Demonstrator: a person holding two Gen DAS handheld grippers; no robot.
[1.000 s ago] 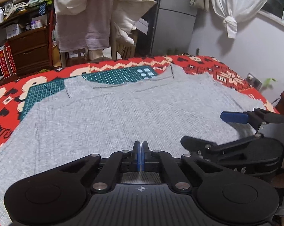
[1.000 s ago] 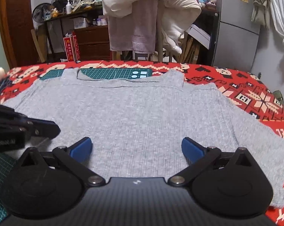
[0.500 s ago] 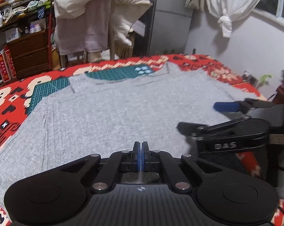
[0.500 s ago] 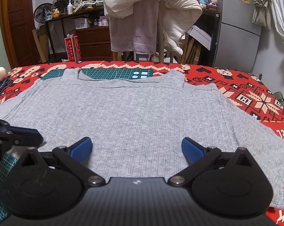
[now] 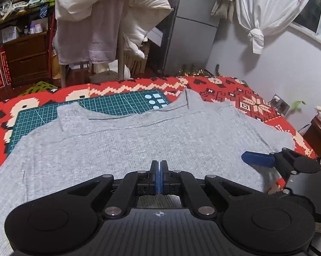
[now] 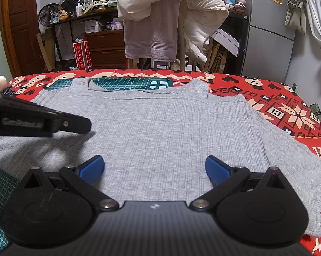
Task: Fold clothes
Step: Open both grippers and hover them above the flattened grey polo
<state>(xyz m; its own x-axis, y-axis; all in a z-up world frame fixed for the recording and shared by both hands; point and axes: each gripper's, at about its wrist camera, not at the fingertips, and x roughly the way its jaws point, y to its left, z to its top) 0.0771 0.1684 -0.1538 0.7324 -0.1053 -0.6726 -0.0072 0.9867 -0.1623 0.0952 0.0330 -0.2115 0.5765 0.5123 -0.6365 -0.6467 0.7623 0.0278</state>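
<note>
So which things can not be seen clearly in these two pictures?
- Near hem of the shirt: both views, hidden behind each gripper's black body.
- Whether the left gripper pinches cloth: left view, its shut pads meet above the shirt but the contact is hidden.
- Left sleeve end: left view, cut off by the frame edge.
- Cutting mat: both views, mostly covered by the shirt.
- Right gripper: open, nothing between its pads.

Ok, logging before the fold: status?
Left gripper shut, empty. Right gripper open above hem. Grey top flat, unfolded. Nothing on it.
</note>
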